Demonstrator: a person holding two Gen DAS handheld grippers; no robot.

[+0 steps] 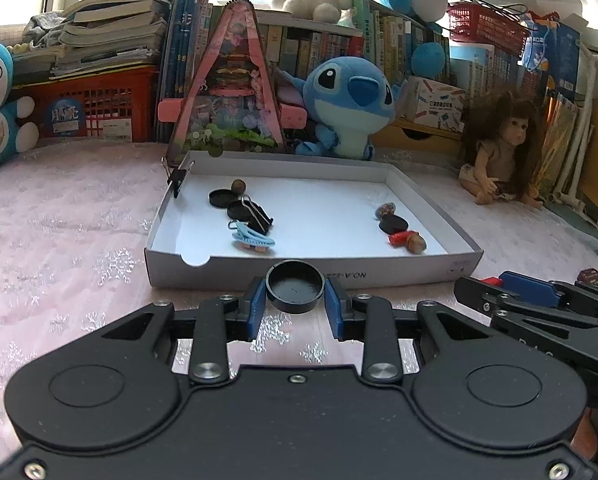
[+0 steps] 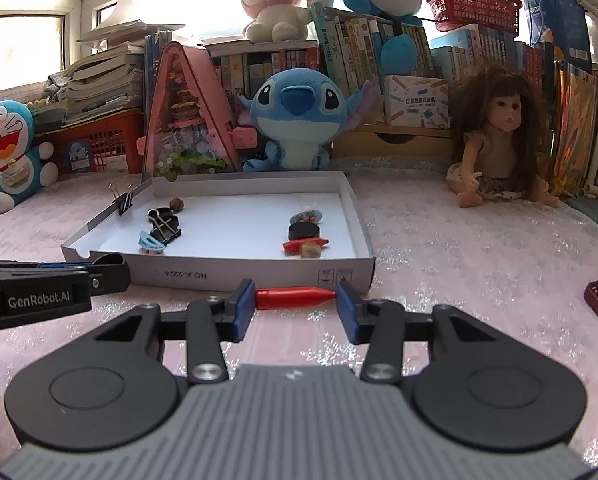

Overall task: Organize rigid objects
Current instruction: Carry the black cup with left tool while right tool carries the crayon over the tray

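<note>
Both tools hover just short of the near wall of the shallow white cardboard tray [image 1: 419, 272] on the pink snowflake-patterned cloth [image 1: 59, 240]. Left gripper [image 1: 295, 300] pinches a round black plastic cap [image 1: 295, 286] between its blue pads; right gripper [image 2: 296, 299] clamps a red crayon-shaped stick [image 2: 295, 298] lengthwise. Inside, clutter hugs the tray's left and right edges: a black binder clip [image 1: 257, 216] left, a black disc [image 1: 393, 224] right, leaving the middle floor open.

The left gripper [image 2: 111, 274] has "GenRobot.AI" printed on its side, and the white box [image 2: 219, 276] front reads upside down, looks like "NO.A-222A" maybe.
</note>
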